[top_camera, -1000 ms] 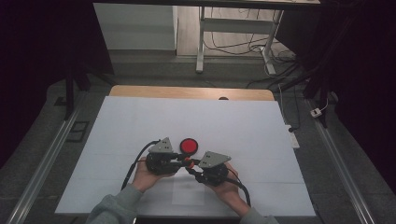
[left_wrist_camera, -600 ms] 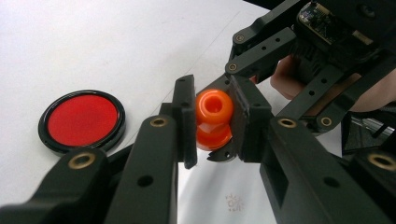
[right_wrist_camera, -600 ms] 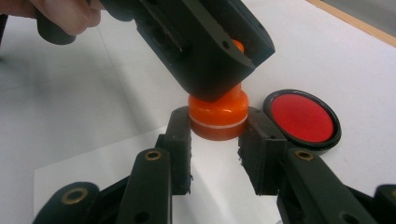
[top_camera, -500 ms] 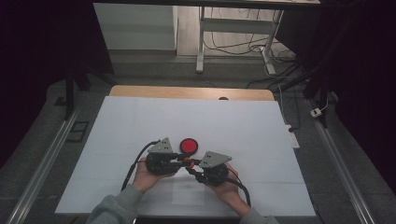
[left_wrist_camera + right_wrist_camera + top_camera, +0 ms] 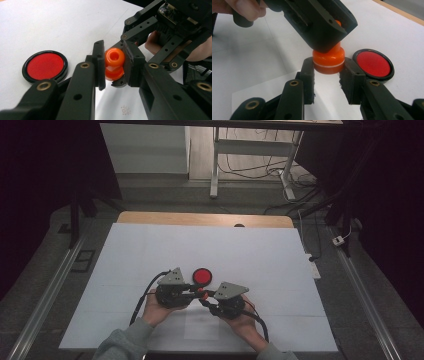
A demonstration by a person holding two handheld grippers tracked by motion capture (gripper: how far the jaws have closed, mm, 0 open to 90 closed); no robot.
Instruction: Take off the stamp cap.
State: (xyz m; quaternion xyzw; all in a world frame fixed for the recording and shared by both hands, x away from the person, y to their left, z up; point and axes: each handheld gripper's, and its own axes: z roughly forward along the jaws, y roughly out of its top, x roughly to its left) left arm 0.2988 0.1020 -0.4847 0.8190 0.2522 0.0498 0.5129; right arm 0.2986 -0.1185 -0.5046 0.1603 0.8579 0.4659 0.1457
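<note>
From above, both hands meet low on the white desk (image 5: 250,250), the left gripper (image 5: 192,292) and right gripper (image 5: 206,300) nose to nose on a small orange stamp (image 5: 200,293), just on the person's side of the red ink pad (image 5: 202,276). Over to the left gripper view: its fingers (image 5: 98,65) clamp the stamp's knobbed handle (image 5: 114,57), the ink pad lying off to the left. Now the right gripper view: its fingers (image 5: 308,72) squeeze the stamp's broad base (image 5: 328,60), the ink pad just right of it, the other gripper gripping from above.
</note>
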